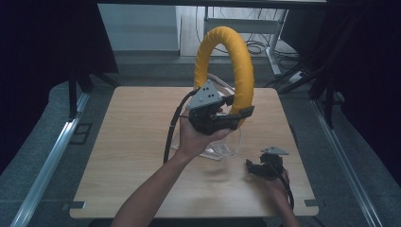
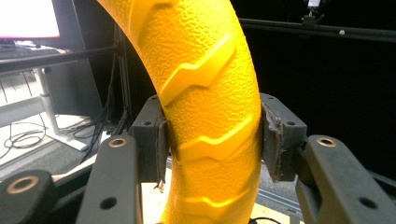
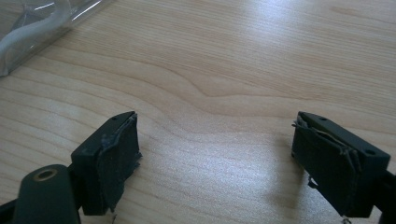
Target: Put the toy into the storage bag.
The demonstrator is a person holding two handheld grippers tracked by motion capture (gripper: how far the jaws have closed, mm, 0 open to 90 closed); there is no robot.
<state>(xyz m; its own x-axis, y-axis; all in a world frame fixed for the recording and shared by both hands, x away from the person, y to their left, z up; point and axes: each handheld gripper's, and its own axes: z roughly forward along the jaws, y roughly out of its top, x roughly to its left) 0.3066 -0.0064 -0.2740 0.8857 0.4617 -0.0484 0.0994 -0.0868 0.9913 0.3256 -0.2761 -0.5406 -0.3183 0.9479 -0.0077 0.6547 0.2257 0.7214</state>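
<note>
Wooden table (image 1: 137,156) is seen w/ dark curtains at both sides. Yellow ring (image 1: 231,61) is held upright above table centre, clamped by left gripper (image 1: 222,116), pads (image 2: 156,142) pressed on both its sides. Clear bag (image 1: 222,149) lies beneath. Right gripper (image 3: 217,158) is held low by table's right edge, jaws wide apart

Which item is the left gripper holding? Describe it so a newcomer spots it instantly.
Start at the wooden table. Above its middle, the left gripper is shut on a yellow ring held upright. It is the scene's only bright thing, pebbled, with raised zigzag ridges.
</note>
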